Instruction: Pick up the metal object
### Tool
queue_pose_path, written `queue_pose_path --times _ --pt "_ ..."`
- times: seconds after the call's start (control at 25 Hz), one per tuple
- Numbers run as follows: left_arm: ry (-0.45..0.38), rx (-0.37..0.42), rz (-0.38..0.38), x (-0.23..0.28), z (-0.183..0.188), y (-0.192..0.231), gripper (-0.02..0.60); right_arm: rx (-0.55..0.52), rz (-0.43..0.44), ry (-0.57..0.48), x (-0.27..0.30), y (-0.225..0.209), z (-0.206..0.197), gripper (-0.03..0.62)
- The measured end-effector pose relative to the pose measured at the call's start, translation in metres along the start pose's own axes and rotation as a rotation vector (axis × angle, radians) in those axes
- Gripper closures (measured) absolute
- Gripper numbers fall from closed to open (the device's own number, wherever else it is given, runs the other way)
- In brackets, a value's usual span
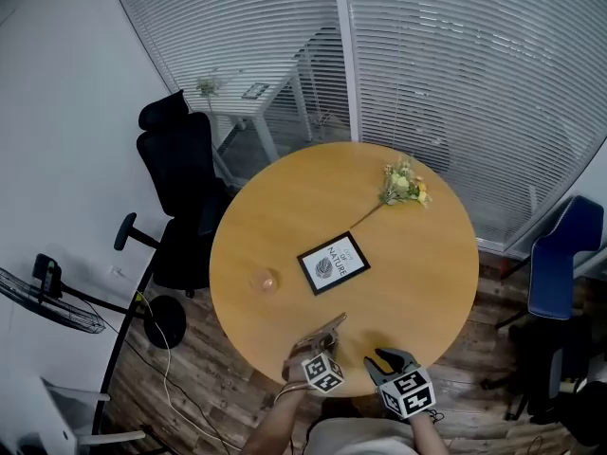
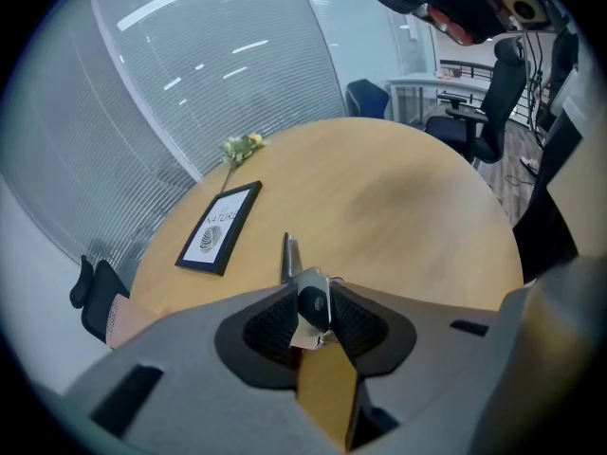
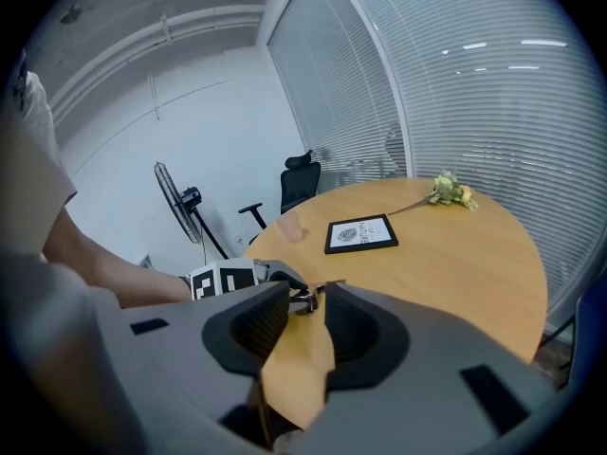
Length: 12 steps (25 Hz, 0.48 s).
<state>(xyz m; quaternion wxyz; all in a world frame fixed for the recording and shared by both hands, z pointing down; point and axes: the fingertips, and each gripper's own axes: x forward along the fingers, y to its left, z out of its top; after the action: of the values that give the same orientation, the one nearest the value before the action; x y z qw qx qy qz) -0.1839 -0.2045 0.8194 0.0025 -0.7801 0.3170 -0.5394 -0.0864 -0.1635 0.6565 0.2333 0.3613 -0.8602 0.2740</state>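
Observation:
A slim metal object (image 1: 325, 331) with a blade-like end (image 2: 287, 254) is near the front edge of the round wooden table (image 1: 285, 207). My left gripper (image 1: 308, 351) is shut on it, and its thick end (image 2: 312, 298) sits clamped between the dark pads. My right gripper (image 1: 387, 360) hovers just to the right of it, at the table's edge. It is open, and only bare table shows between its jaws (image 3: 305, 300). In the right gripper view the left gripper's marker cube (image 3: 220, 280) and the held metal piece (image 3: 303, 297) lie just beyond the right jaw tips.
A black-framed picture (image 1: 334, 263) lies mid-table and a flower sprig (image 1: 405, 184) lies at the far side. A small clear cup (image 1: 265, 281) stands left of the frame. A black office chair (image 1: 180, 188) and a fan (image 1: 57, 301) stand on the left. A blue chair (image 1: 560, 263) stands on the right.

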Motion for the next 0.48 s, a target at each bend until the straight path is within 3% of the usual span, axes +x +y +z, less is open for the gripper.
queue_pose_path --times 0.48 --pt "-0.013 -0.03 0.027 -0.014 0.01 0.026 0.569 0.005 0.005 0.004 -0.002 0.005 -0.004 0.487"
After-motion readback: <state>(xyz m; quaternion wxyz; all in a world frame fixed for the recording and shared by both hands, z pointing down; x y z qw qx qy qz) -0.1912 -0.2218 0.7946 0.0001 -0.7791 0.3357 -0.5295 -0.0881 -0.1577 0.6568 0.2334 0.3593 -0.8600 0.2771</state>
